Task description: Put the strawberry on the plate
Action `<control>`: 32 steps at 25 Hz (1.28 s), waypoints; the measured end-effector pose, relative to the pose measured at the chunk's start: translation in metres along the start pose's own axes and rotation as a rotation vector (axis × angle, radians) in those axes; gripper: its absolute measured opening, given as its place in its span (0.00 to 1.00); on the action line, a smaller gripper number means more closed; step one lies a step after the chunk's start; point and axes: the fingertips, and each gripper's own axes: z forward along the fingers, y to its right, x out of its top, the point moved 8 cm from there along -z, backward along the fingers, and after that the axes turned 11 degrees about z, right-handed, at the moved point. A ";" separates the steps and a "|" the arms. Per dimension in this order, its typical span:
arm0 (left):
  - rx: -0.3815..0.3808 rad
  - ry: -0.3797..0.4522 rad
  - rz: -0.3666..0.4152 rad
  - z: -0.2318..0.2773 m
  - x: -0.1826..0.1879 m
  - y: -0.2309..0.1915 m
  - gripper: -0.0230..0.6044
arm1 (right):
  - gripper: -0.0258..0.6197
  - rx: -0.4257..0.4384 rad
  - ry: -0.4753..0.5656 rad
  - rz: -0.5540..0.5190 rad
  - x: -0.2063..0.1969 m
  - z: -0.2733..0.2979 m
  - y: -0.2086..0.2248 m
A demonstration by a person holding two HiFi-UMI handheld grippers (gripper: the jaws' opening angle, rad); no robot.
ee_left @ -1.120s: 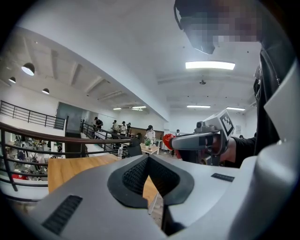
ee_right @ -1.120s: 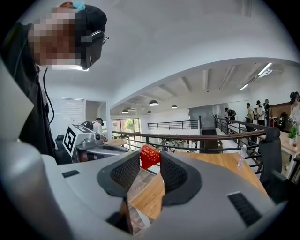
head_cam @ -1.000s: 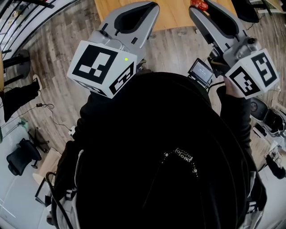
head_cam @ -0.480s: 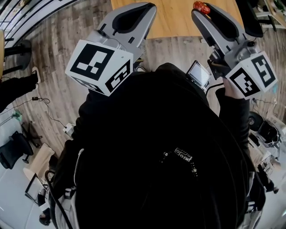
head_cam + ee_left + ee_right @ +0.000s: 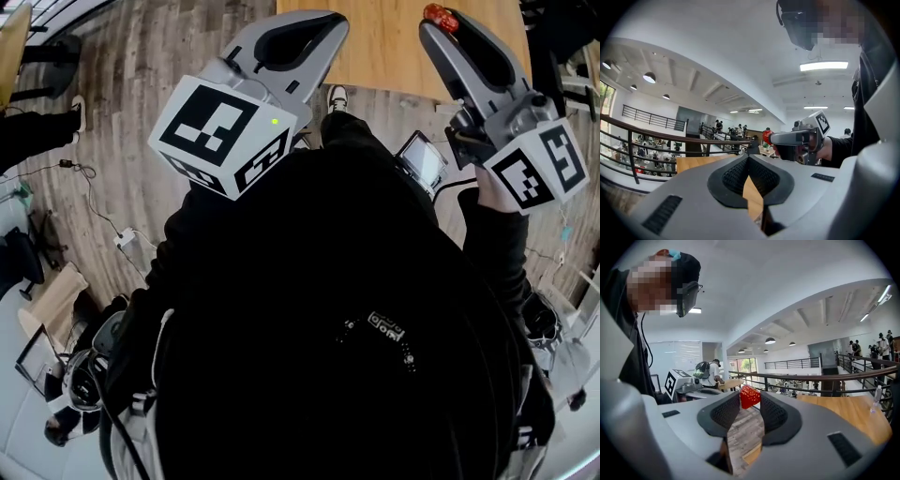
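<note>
Out over the wooden table point(image 5: 394, 47), pinching the strawberry point(image 5: 441, 16) at the very tips of the right gripper point(image 5: 750, 399) to carry without dropping, left gripper point(image 5: 748, 159) closed and empty, plate nowhere in sight.

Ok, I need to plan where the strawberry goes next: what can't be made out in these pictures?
Plate: in no view.
Table: head view, cut off by the top edge; the person's jacket fills the rest.
Strawberry: right gripper view, its sides covered by the pads of the right gripper.
Distant people: both gripper views, too small.
</note>
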 end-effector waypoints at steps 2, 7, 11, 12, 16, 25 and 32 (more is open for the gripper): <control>0.033 -0.003 0.006 -0.002 0.001 -0.015 0.04 | 0.27 0.031 -0.004 -0.009 0.005 0.017 0.003; 0.082 -0.002 0.019 -0.007 0.004 -0.024 0.04 | 0.27 0.100 -0.023 -0.026 0.011 0.040 0.009; 0.115 -0.008 0.007 -0.008 0.001 -0.034 0.04 | 0.27 0.134 -0.027 -0.026 0.015 0.059 0.013; 0.120 -0.011 0.001 -0.006 -0.002 -0.040 0.04 | 0.27 0.139 -0.030 -0.023 0.015 0.066 0.017; 0.127 -0.023 -0.012 0.006 -0.011 -0.064 0.04 | 0.27 0.152 -0.048 -0.015 0.015 0.094 0.035; 0.114 -0.039 -0.020 0.047 -0.014 -0.103 0.04 | 0.27 0.144 -0.048 0.006 0.030 0.127 0.079; 0.113 -0.038 -0.034 0.079 -0.001 -0.123 0.04 | 0.27 0.143 -0.062 0.013 0.053 0.140 0.109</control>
